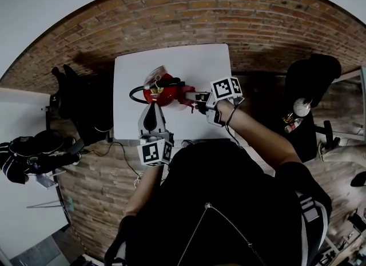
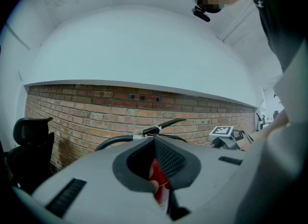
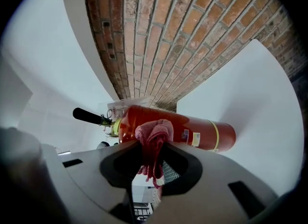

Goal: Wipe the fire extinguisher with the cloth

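Two claws on one job: right claw [image 3: 151, 143] clamped on the pink cloth [image 3: 154, 134], pressing it to the red fire extinguisher [image 3: 202, 131], which stands left of middle on the white bench [image 1: 194, 64]. Left claw [image 2: 155, 143] pinched nearly together, tips at the cylinder (red showing in the slit). Bare bench behind and rightward, brick beyond its edges. Small labels, unreadable.

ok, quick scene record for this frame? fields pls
surface: white table
fire extinguisher: red, upright on table, black hose at top
cloth: pink, bunched, against extinguisher's upper body
right gripper: shut on cloth
left gripper: jaws nearly shut, tips at extinguisher's side, red body showing through the gap
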A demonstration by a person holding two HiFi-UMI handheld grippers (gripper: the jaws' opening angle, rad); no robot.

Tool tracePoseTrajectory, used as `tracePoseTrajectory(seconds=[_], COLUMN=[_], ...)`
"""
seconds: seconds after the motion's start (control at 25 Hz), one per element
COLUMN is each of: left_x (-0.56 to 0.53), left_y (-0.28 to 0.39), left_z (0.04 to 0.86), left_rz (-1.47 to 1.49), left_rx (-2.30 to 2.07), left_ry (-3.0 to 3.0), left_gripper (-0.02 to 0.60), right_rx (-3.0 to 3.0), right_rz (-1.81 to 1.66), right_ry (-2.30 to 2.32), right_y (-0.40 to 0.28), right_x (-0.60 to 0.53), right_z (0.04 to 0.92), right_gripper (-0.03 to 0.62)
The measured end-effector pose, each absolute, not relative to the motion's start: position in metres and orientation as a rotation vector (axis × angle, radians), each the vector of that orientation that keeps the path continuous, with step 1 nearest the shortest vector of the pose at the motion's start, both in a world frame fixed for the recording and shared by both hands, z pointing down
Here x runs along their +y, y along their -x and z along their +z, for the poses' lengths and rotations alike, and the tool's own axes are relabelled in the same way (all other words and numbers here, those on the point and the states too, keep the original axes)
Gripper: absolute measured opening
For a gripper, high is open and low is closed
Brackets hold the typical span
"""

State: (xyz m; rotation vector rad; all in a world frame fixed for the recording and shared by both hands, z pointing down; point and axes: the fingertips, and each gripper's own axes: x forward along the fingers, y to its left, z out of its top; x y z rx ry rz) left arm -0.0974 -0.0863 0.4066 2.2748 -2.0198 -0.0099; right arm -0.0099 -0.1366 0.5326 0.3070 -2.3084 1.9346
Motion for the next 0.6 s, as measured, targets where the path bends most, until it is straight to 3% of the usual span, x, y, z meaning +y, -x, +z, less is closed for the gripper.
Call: tracePoseTrajectory(seconds=[0.6], left_x=[-0.089], left_y=[0.091], left_z=[0.403], left_rz=[-0.062], left_rx=[-1.946], left_ry=[-2.334], left_gripper=[0.011], right_rx=[-2.407], right_rz=[2.104], right_ry=[-0.241], right_y=[0.01], right_x=[-0.125], right_z=[0.474], right_gripper=[0.106])
